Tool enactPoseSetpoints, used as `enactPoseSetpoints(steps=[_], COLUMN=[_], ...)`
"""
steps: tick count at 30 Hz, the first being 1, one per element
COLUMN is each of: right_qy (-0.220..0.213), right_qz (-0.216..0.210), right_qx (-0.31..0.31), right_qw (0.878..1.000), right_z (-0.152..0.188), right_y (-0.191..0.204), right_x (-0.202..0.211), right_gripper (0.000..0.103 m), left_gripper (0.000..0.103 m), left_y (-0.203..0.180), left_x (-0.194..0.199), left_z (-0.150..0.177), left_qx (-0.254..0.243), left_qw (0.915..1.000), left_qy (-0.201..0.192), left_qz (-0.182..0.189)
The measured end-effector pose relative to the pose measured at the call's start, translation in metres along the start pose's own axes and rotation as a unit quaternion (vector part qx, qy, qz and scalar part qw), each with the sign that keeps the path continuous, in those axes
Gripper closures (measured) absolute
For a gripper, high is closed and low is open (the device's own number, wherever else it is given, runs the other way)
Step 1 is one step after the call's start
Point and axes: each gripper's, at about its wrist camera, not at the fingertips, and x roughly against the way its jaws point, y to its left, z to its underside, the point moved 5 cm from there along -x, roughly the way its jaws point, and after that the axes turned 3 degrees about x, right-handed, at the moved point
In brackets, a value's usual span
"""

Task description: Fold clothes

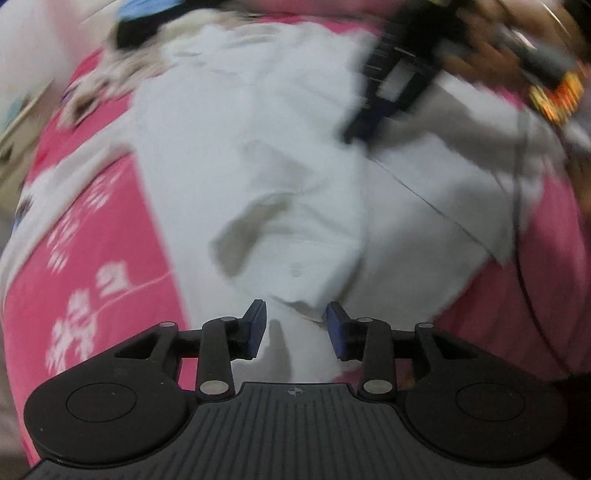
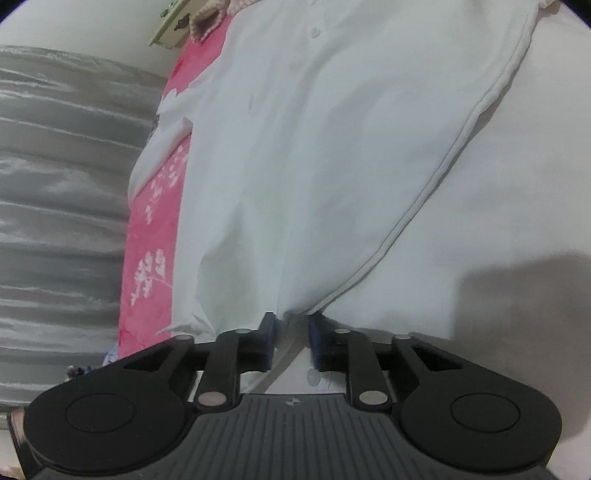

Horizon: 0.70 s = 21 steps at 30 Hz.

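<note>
A white button-up shirt (image 1: 295, 166) lies spread over a pink bedspread with white flowers (image 1: 92, 258). In the left wrist view my left gripper (image 1: 295, 328) hovers low over the shirt's button placket, its blue pads (image 1: 256, 325) apart and not pressing the cloth below. My right gripper (image 1: 354, 129) shows blurred at the top right of that view, held by a hand (image 1: 491, 48). In the right wrist view the same shirt (image 2: 314, 147) fills the middle. Its hem corner gathers to a point between the parted pads of my right gripper (image 2: 291, 332); cloth and a button show in the gap.
Grey satin fabric (image 2: 62, 203) runs down the left of the right wrist view, beside the pink bedspread (image 2: 147, 258). A plain white sheet (image 2: 498, 184) lies to the right of the shirt's hem. Dark and blue items (image 1: 147, 22) sit blurred at the bed's far end.
</note>
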Motion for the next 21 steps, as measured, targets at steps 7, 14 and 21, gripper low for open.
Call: enactPoseSetpoints(steps=[7, 14, 21], right_qy=[0.003, 0.001, -0.008], right_qz=[0.041, 0.041, 0.036], right_qx=[0.064, 0.065, 0.062], right_qw=[0.997, 0.997, 0.997], right_z=[0.023, 0.032, 0.033], right_y=[0.008, 0.010, 0.013], right_x=[0.024, 0.030, 0.035], right_gripper=[0.066, 0.065, 0.065], left_gripper=[0.066, 0.064, 0.103], left_y=[0.027, 0.030, 0.000], left_x=[-0.009, -0.039, -0.018], left_z=[-0.009, -0.018, -0.014], left_qx=[-0.003, -0.012, -0.139], left_qw=[0.9984, 0.9965, 0.9773], left_qy=[-0.020, -0.033, -0.093], left_qz=[-0.054, -0.076, -0.130])
